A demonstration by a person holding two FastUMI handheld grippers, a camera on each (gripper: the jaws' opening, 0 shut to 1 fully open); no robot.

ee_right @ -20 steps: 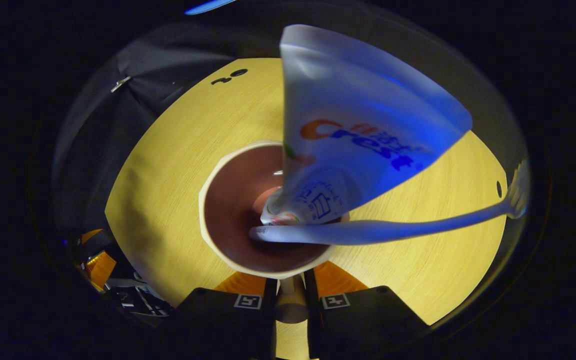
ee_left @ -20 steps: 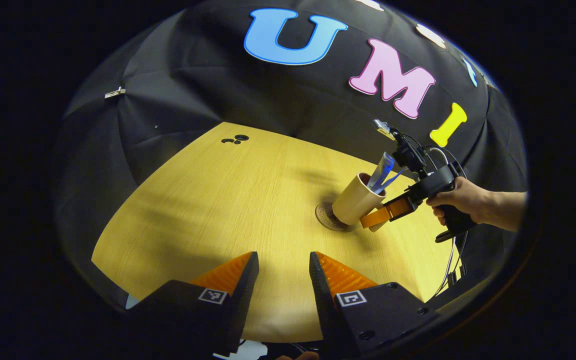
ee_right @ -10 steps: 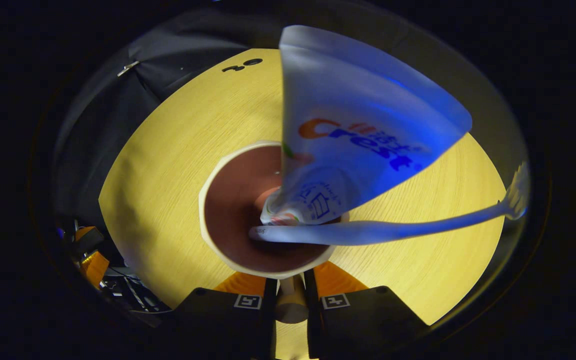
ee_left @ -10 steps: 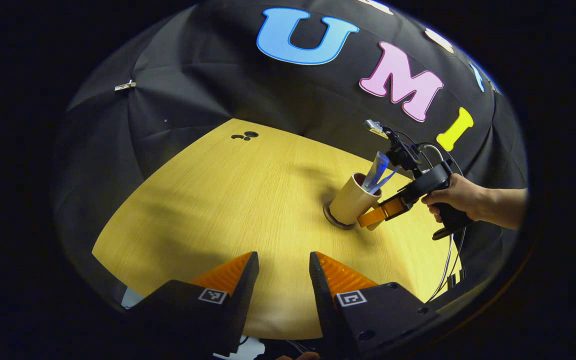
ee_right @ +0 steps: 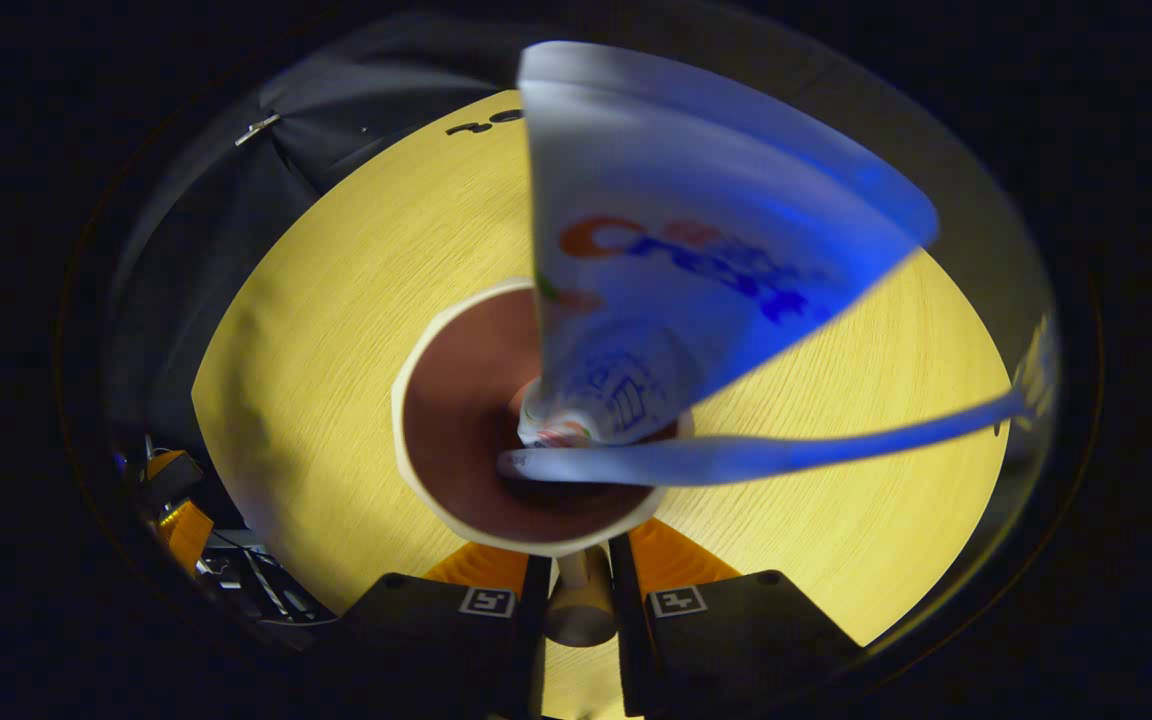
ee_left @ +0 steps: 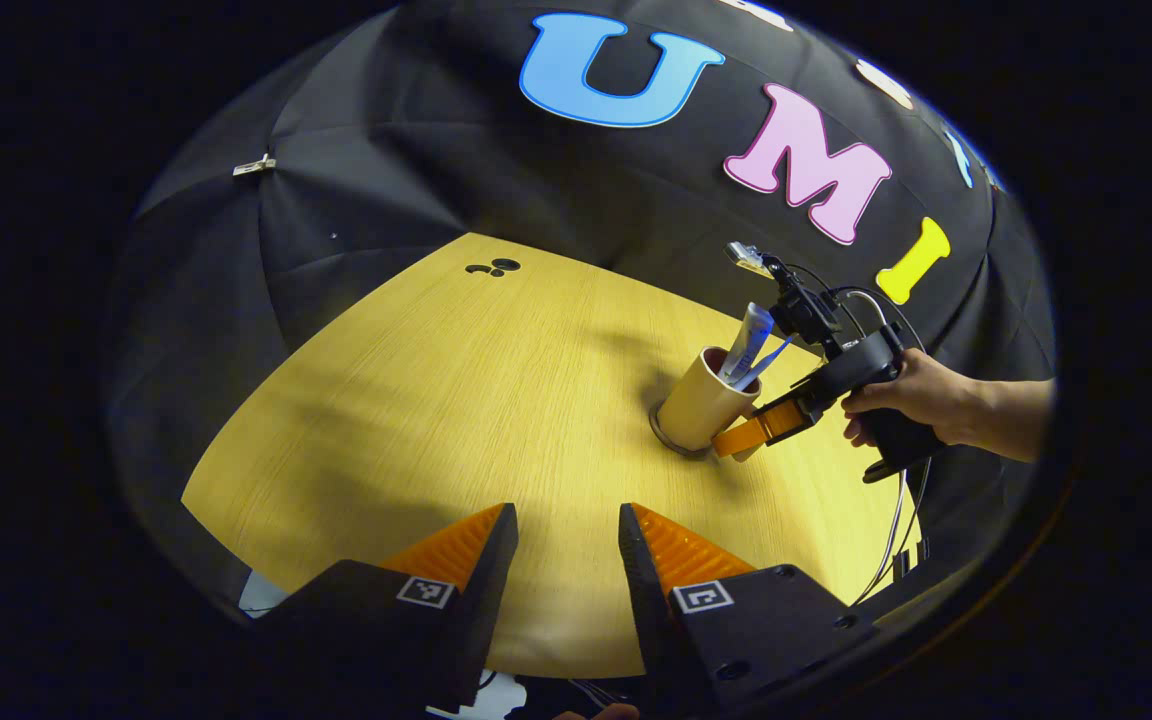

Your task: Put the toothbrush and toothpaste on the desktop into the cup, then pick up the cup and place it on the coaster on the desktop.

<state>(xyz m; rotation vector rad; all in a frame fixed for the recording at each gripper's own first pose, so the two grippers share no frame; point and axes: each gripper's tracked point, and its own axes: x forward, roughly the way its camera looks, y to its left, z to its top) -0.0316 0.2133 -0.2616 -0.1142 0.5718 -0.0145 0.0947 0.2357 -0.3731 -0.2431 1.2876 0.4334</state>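
while the left claw [ee_left: 568, 560] hangs low over the near edge of the worktop [ee_left: 456, 400], well to the left of the cup [ee_left: 704, 402], its fingers stand apart and grip nothing. the cup, tan outside and brown within, sits tilted on the round coaster [ee_left: 664, 438], whose rim peeks out at the cup's left foot. inside the cup the toothpaste [ee_left: 746, 340] and the toothbrush [ee_left: 771, 360] lean toward the right, their tops above the rim. just right of the cup the right claw [ee_left: 751, 437], held by a hand [ee_left: 911, 395], is clenched on the cup's handle. from the right gripper view the cup's handle [ee_right: 576, 605] is pinched between both fingers, the cup [ee_right: 456, 400] opens straight ahead, the toothpaste [ee_right: 676, 250] rises from its bottom, and the toothbrush [ee_right: 756, 455] stretches away to the right.
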